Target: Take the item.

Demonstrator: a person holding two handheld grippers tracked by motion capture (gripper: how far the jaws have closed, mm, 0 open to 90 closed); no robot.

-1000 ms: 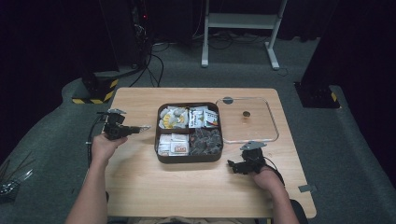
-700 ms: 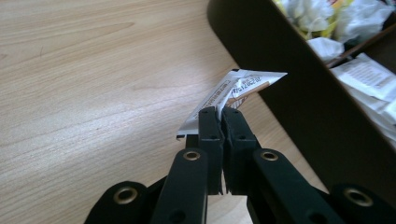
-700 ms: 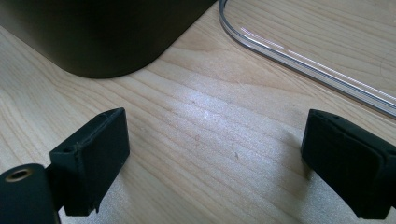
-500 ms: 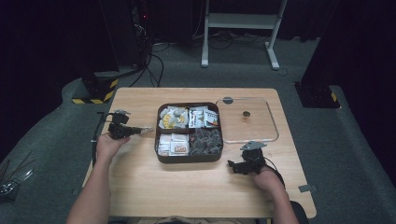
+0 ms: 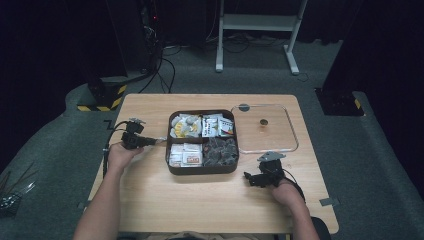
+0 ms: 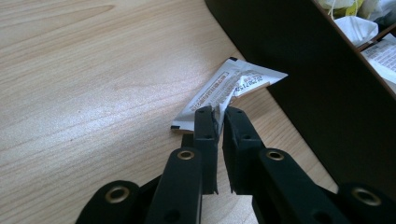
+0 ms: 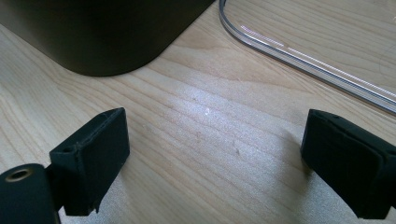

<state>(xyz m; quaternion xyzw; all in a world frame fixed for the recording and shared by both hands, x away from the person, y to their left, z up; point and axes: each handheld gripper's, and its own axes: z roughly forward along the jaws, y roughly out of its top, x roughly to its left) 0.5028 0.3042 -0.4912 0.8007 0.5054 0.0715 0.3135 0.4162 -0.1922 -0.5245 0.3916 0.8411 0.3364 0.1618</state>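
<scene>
Beside the dark tray (image 6: 299,70), a crinkled white printed sachet (image 6: 224,88) between the left gripper (image 6: 219,121)'s pinched jaws.

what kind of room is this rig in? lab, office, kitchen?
Most likely a lab or recording studio, not a kitchen. The wooden table stands on grey carpet among black curtains, with hazard-striped bases, loose floor cables and a white stand behind it.

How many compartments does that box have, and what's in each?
4. Box: far-left holds yellow-white packets, far-right white packets, near-left white sachets, near-right dark packets. Lower layers may be hidden.
</scene>
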